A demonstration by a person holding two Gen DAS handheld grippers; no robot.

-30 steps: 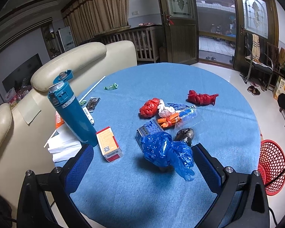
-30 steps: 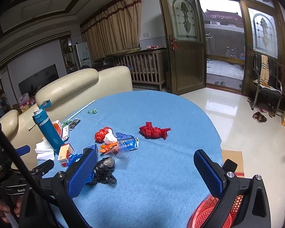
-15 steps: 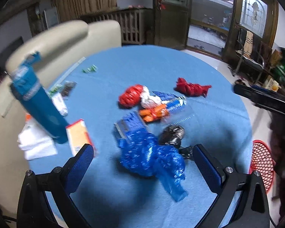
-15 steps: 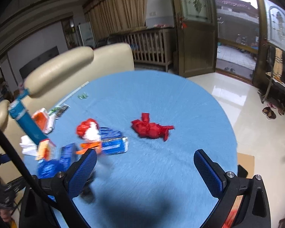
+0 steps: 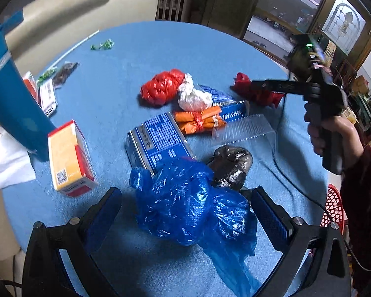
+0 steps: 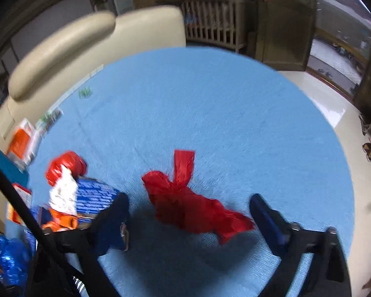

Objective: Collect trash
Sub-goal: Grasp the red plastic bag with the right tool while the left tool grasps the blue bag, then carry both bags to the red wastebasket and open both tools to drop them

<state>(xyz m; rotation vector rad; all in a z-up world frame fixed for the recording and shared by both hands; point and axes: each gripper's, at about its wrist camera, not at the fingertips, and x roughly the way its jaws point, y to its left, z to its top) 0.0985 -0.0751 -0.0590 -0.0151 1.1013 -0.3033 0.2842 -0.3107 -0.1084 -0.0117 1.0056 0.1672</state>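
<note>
My left gripper (image 5: 185,212) hangs with its jaws spread and closing around the crumpled blue plastic bag (image 5: 185,205), which lies between the pads, neither pad pressing it yet. Just beyond its tips sit a black wad (image 5: 231,165) and a blue printed packet (image 5: 158,141). My right gripper (image 6: 189,212) is also closing, spread either side of the red plastic bag (image 6: 185,205), not yet pinching it. Both lie on the blue tablecloth (image 6: 210,99). The red basket (image 5: 332,210) stands off to my left gripper's right.

Home living room (sofa (image 6: 91,39), curtains)
</note>
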